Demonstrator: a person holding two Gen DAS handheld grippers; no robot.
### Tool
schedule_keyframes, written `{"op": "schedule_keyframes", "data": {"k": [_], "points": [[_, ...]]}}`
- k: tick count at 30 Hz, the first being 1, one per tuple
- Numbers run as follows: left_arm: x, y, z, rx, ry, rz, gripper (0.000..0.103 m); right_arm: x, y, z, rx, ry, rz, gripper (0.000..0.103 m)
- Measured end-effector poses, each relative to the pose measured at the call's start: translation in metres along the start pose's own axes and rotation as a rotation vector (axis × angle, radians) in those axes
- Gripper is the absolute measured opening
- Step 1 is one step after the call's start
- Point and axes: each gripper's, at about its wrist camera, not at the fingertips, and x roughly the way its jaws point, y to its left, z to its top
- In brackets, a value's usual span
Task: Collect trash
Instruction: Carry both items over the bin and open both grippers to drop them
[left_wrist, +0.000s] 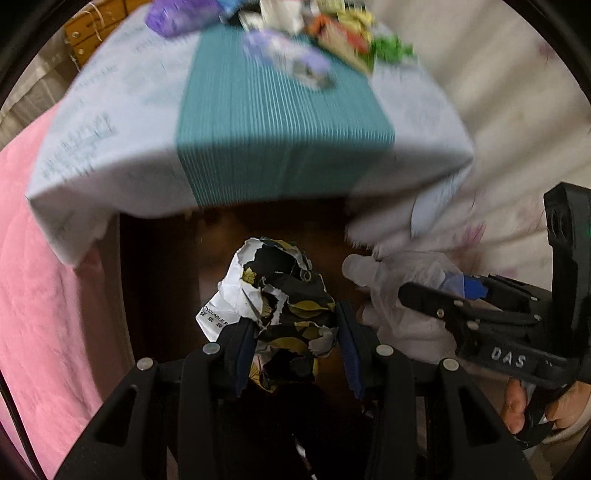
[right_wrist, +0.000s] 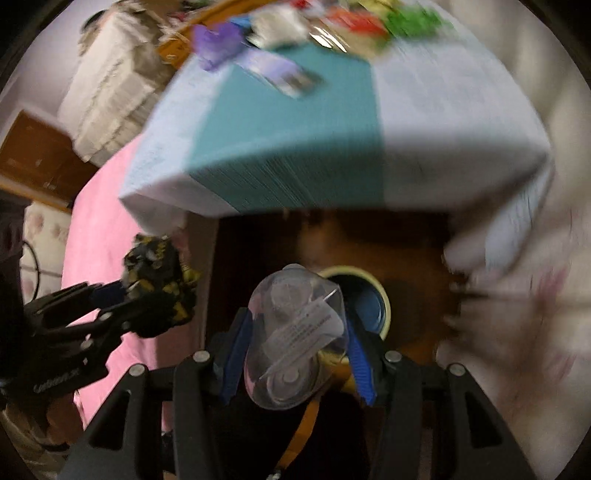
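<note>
Writing first: "CYCLABLE P" is printed in black on the white underside of the crumpled paper wrapper (left_wrist: 275, 295), with two or three small characters beneath, too small to be read. "DAS" is lettered in white on the right gripper's body, as seen from the left wrist view. A white label (right_wrist: 308, 325) is stuck on the clear plastic blister pack (right_wrist: 295, 332); its print is blurred and cannot be read.

Left gripper (left_wrist: 295, 343): jaws are partly closed, both blue pads pressed onto the wrapper, a black sheet with yellow-olive leaf print, torn white edges. The wad is held over a dark brown floor area, in front of the table edge.

Right gripper (right_wrist: 293, 350): jaws are about half open, clamped on the blister pack's sides; the pack is gripped between the blue pads. Directly behind and under the pack a roll of yellowish tape (right_wrist: 384, 295) with a blue core is seen on the brown surface.

A hand (left_wrist: 532, 410) is seen on the right gripper's handle.

More trash (left_wrist: 321, 40) (purple, green, red-orange wrappers, blurred) is left at the far end of the table (left_wrist: 110, 122), which is covered by a pale blue cloth with a teal ribbed runner (left_wrist: 280, 122). A pink blanket (left_wrist: 44, 277) is seen left of the table.
</note>
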Motion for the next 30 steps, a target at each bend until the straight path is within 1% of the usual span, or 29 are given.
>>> {"op": "schedule_keyframes", "data": {"k": [4,8,9,10,11,12,14,15,16,20,23,25,28,30], "points": [[0.058,0.003,-0.015,0.018,0.05,-0.001,0.04,0.05,-0.031,-0.027,0.117,0.035,-0.032,0.05],[0.148,0.014,-0.029,0.042,0.092,0.014,0.04,0.12,-0.059,-0.051,0.204,0.056,-0.057,0.05],[0.164,0.016,-0.031,0.046,0.095,0.015,0.04,0.139,-0.067,-0.057,0.221,0.057,-0.055,0.05],[0.187,0.019,-0.033,0.051,0.102,0.017,0.04,0.161,-0.075,-0.061,0.239,0.059,-0.058,0.05],[0.218,0.023,-0.037,0.058,0.109,0.021,0.04,0.184,-0.082,-0.065,0.255,0.064,-0.063,0.05],[0.234,0.026,-0.039,0.061,0.111,0.022,0.04,0.206,-0.089,-0.069,0.269,0.07,-0.069,0.05],[0.284,0.034,-0.046,0.067,0.121,0.033,0.04,0.256,-0.104,-0.076,0.281,0.078,-0.1,0.05],[0.298,0.037,-0.047,0.066,0.125,0.033,0.04,0.278,-0.11,-0.079,0.282,0.082,-0.117,0.051],[0.323,0.041,-0.051,0.067,0.131,0.04,0.041,0.295,-0.115,-0.086,0.283,0.087,-0.132,0.051],[0.383,0.045,-0.057,0.074,0.146,0.057,0.041,0.359,-0.131,-0.094,0.295,0.122,-0.168,0.052],[0.419,0.054,-0.068,0.097,0.162,0.081,0.043,0.394,-0.137,-0.103,0.254,0.148,-0.18,0.053],[0.431,0.059,-0.072,0.106,0.171,0.087,0.045,0.41,-0.141,-0.109,0.228,0.177,-0.197,0.055],[0.44,0.059,-0.076,0.134,0.167,0.083,0.048,0.422,-0.144,-0.115,0.215,0.191,-0.16,0.055],[0.44,0.061,-0.077,0.136,0.176,0.08,0.05,0.421,-0.142,-0.116,0.208,0.182,-0.167,0.055]]}}
